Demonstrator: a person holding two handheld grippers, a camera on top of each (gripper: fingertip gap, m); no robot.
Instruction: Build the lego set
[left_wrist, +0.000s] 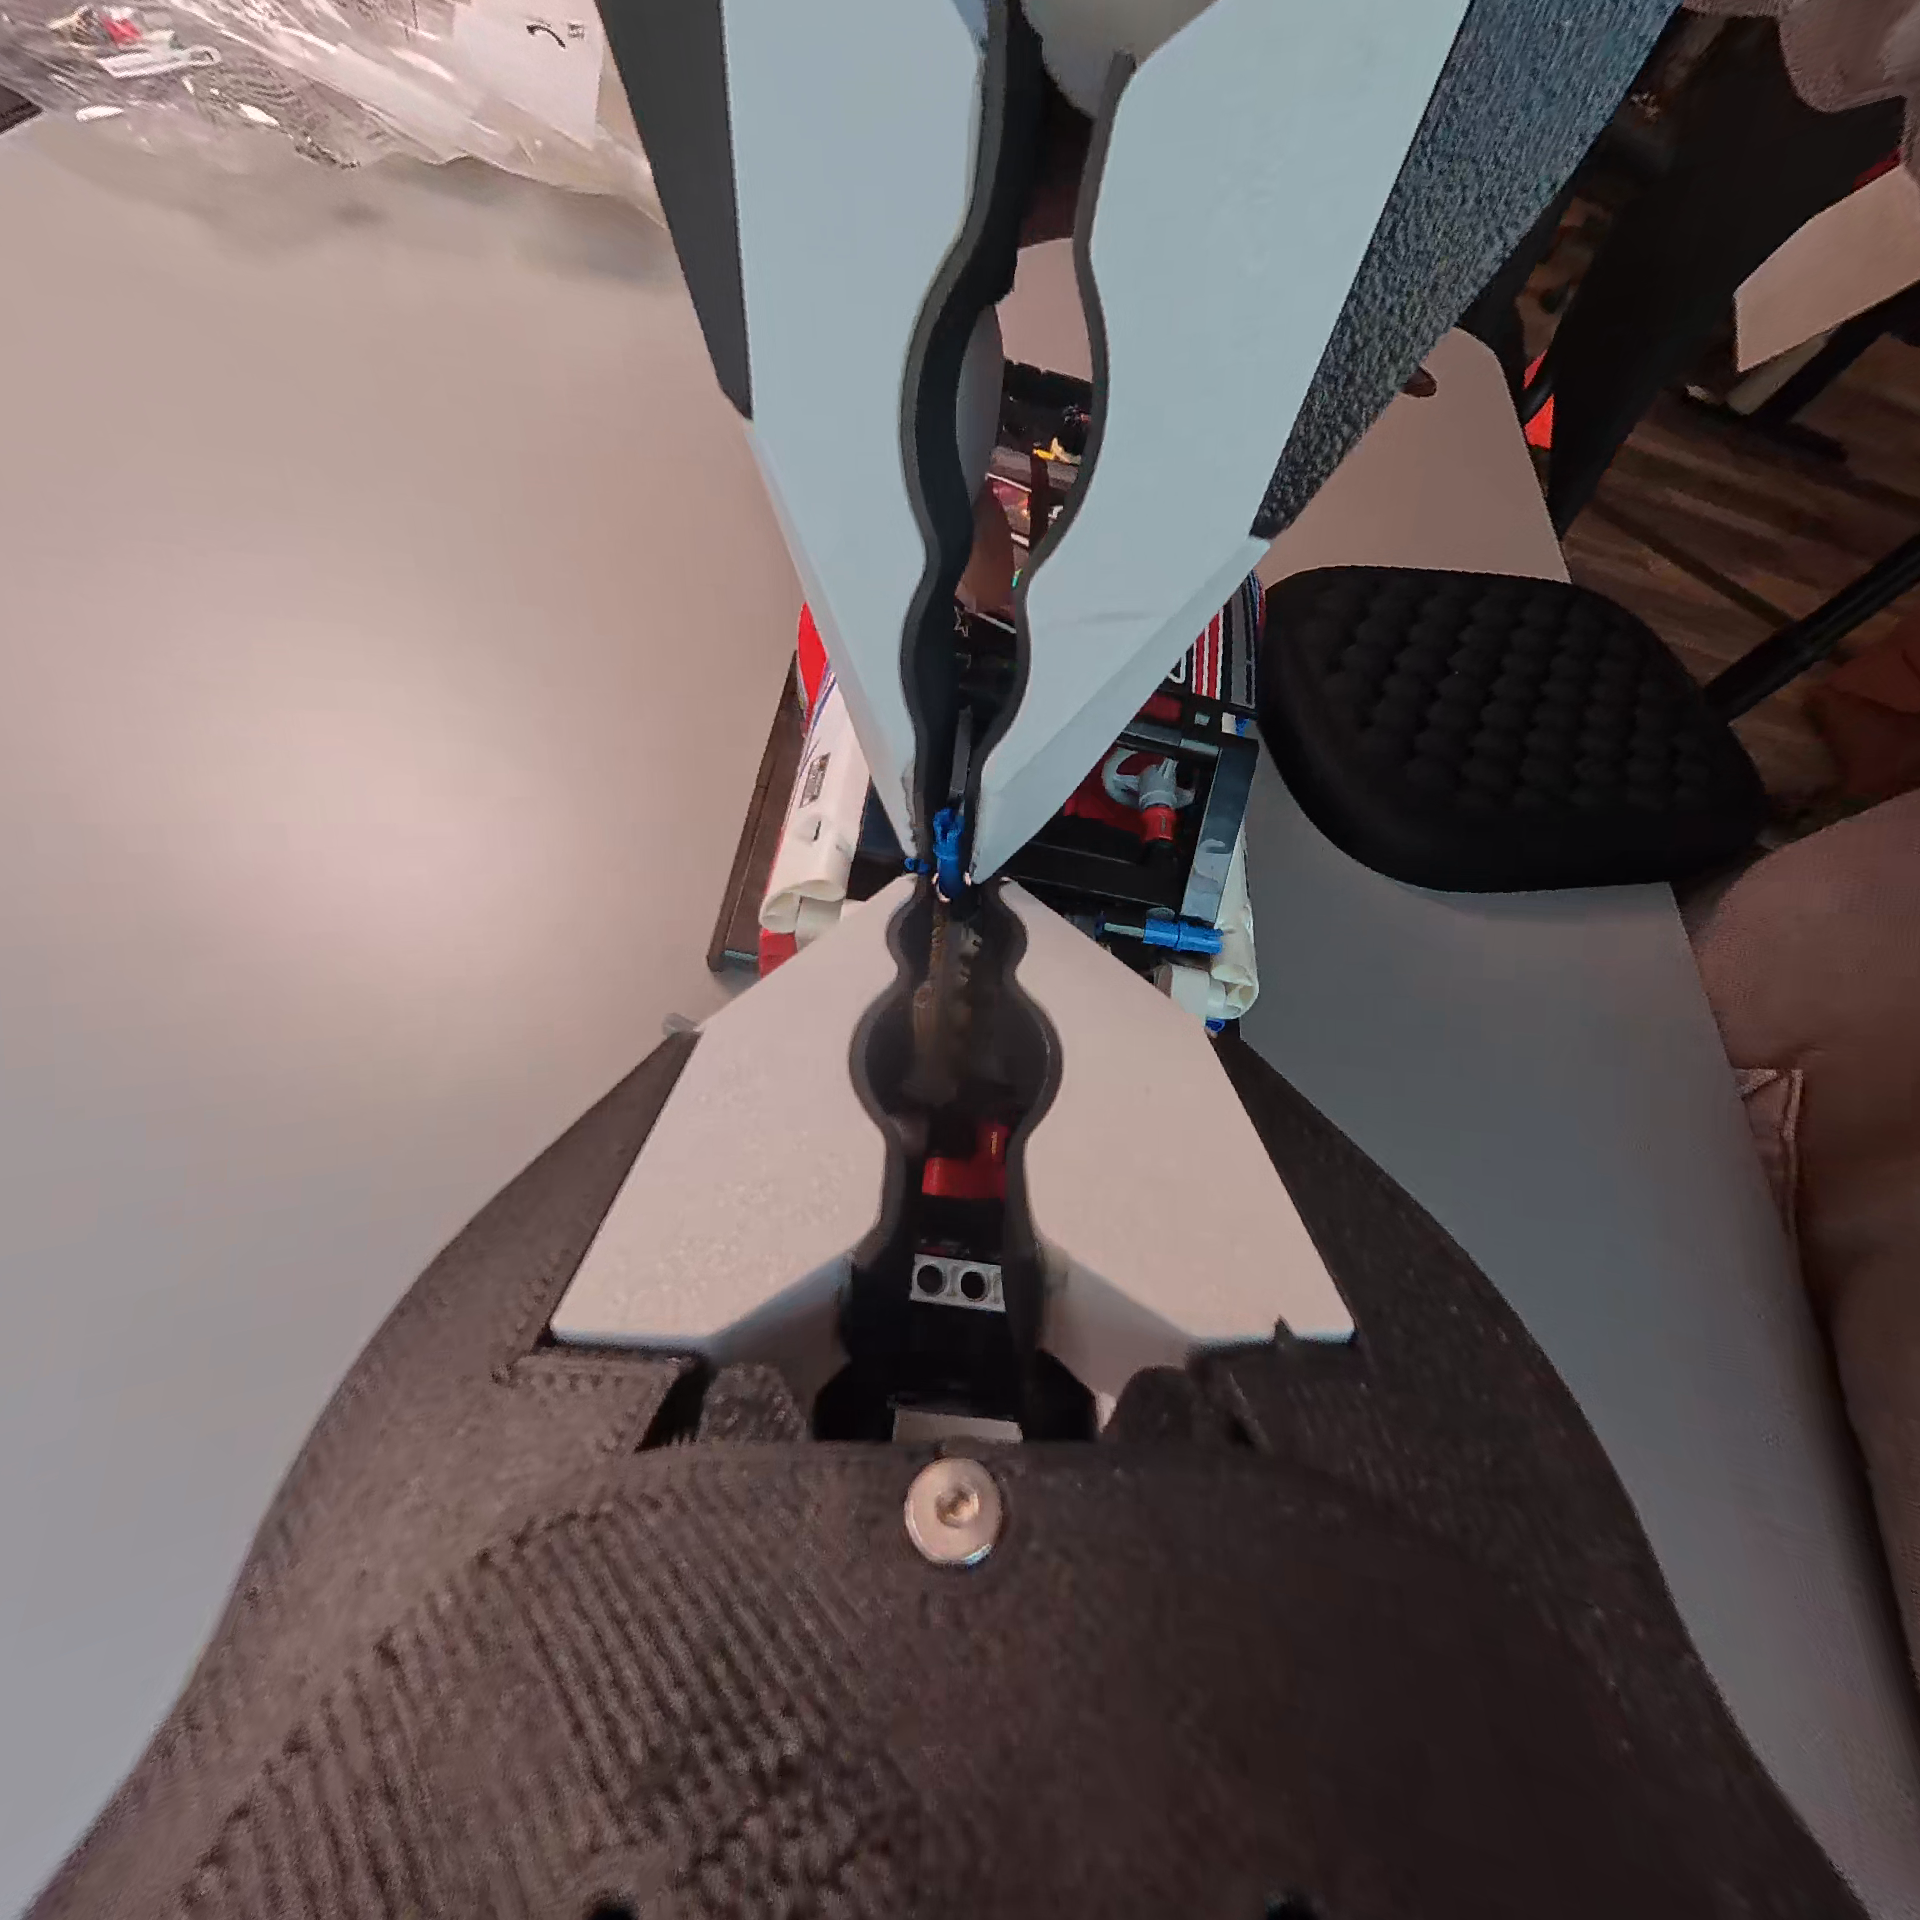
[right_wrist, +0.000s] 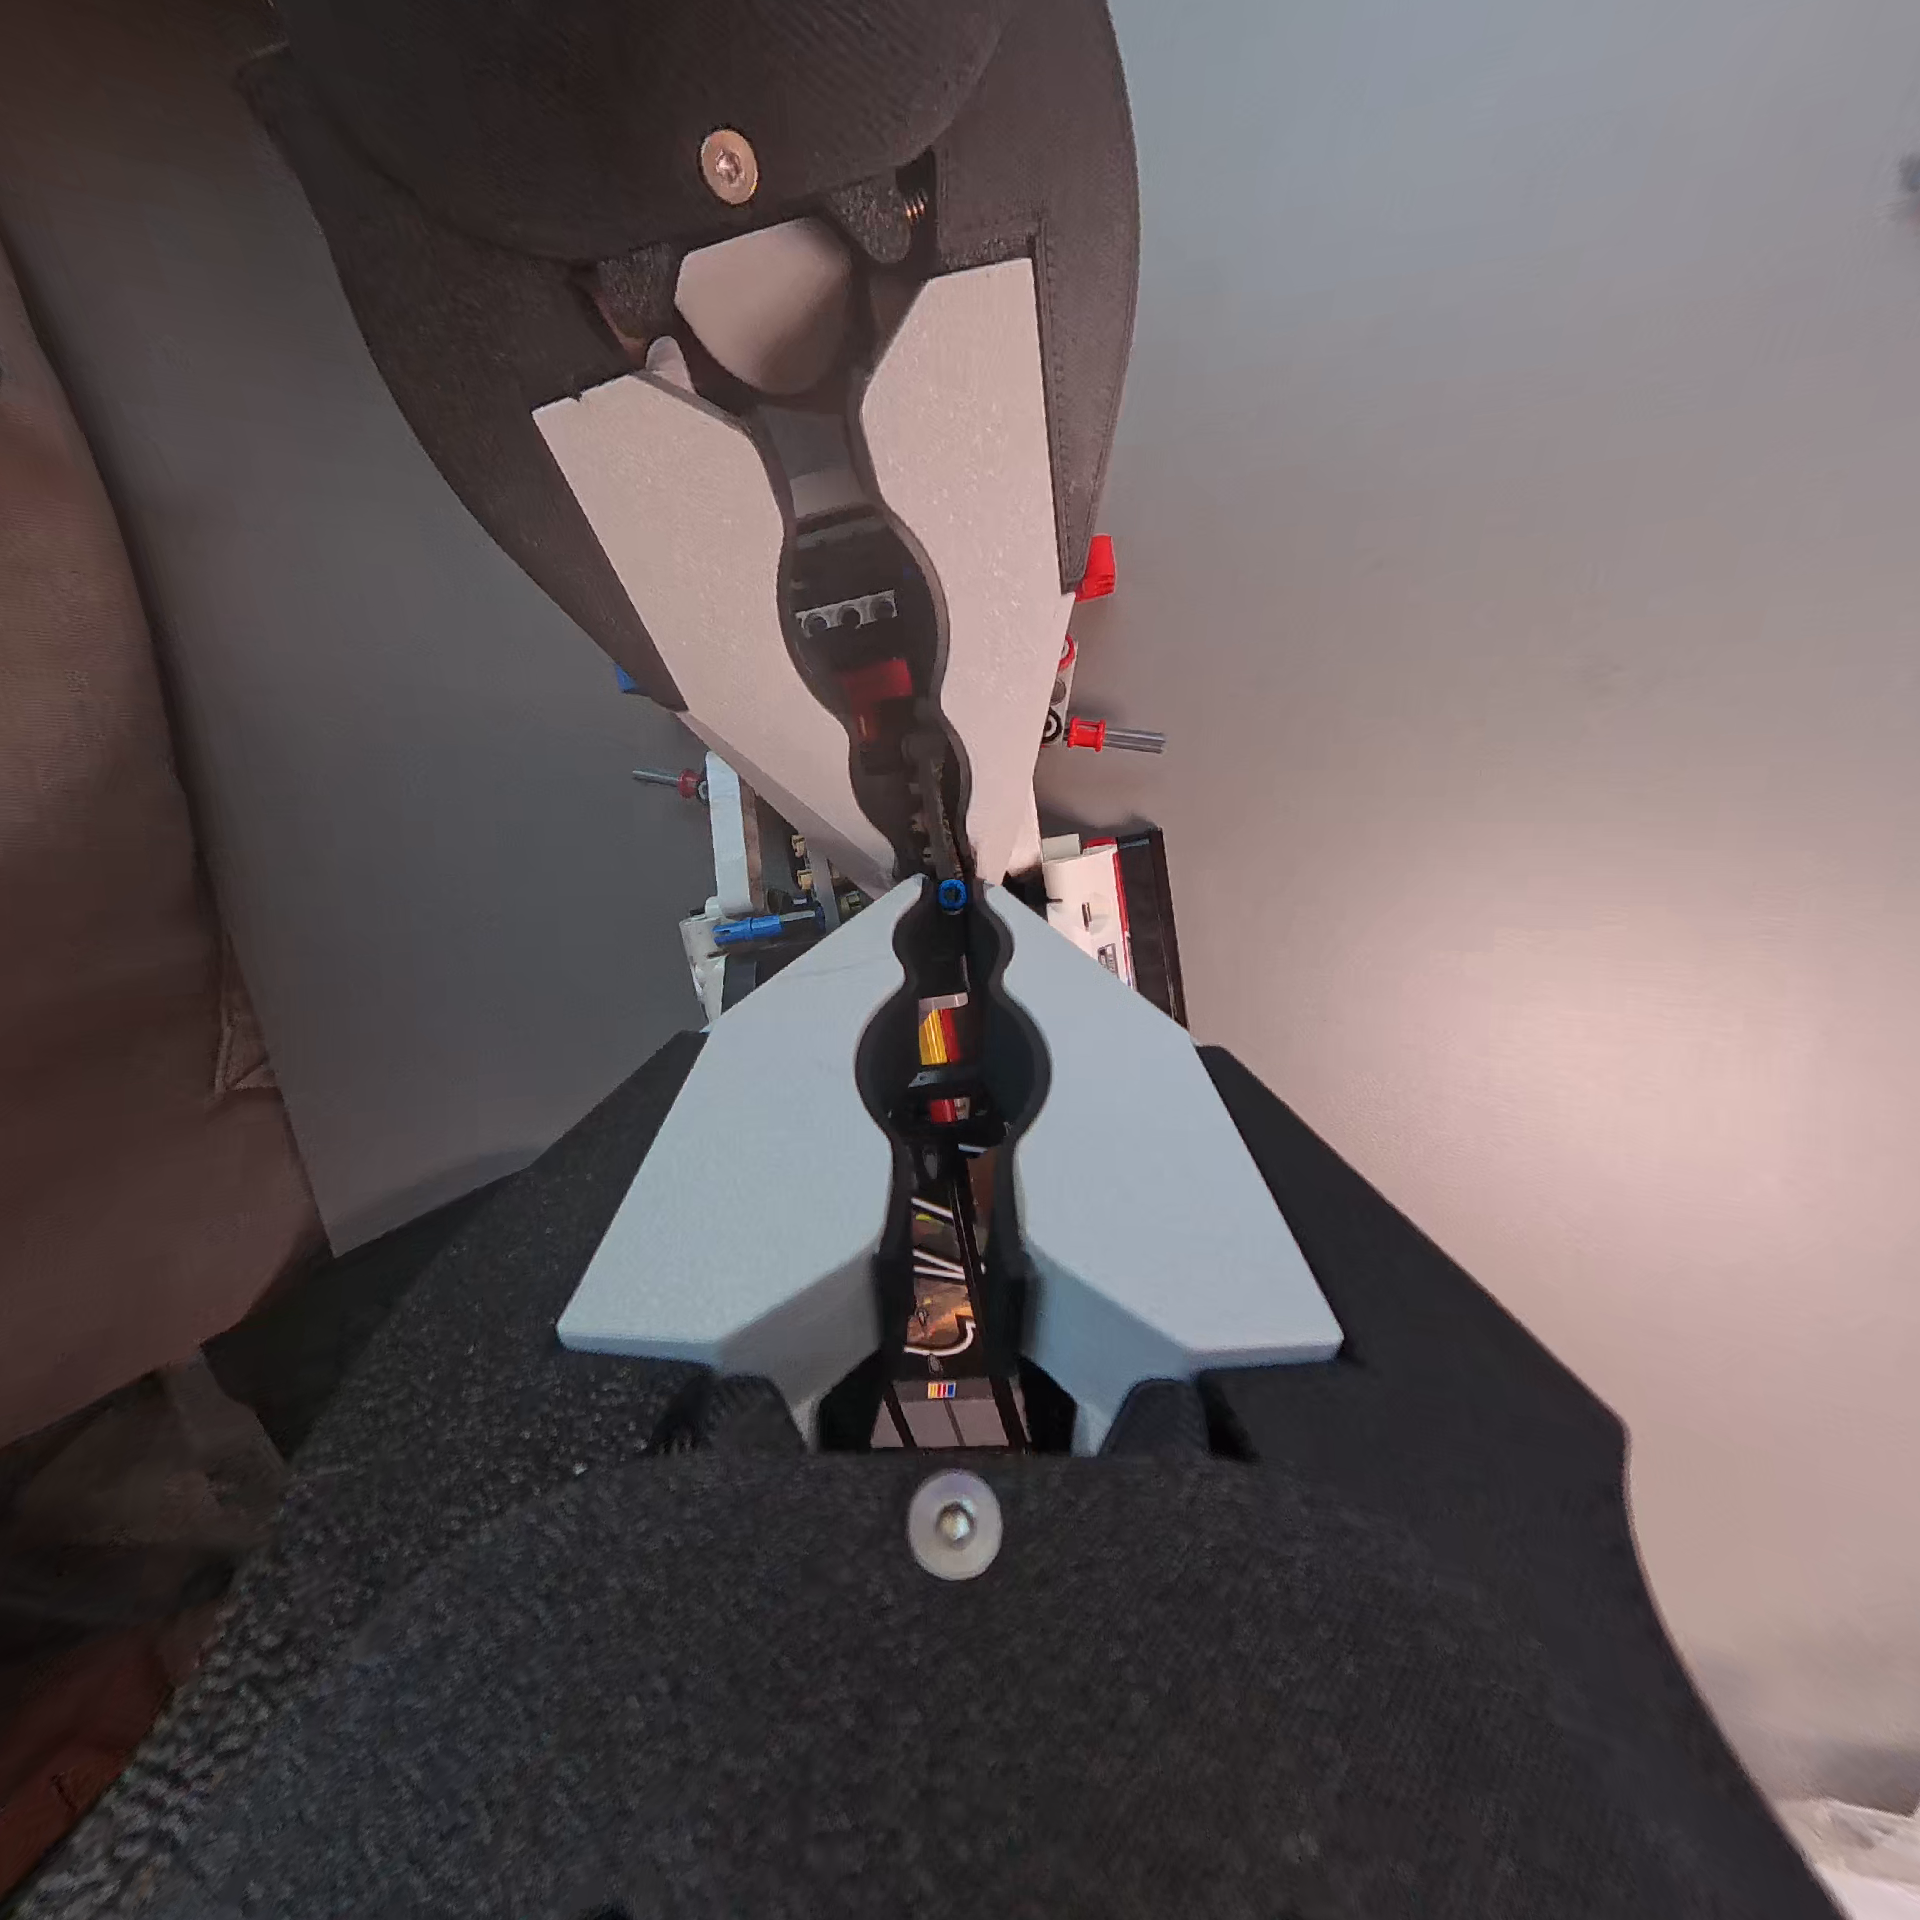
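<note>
— Meeting tip to tip over the white table (left_wrist: 312, 831), both grippers?
— Yes. Right gripper (right_wrist: 951, 902) clenched on a small blue pin (right_wrist: 951, 896); left gripper (left_wrist: 951, 896) clamped on a dark rod (right_wrist: 930, 790). Half-built lego car (left_wrist: 1164, 821) lies right beneath them, black chair (left_wrist: 1496, 727) beside.
</note>
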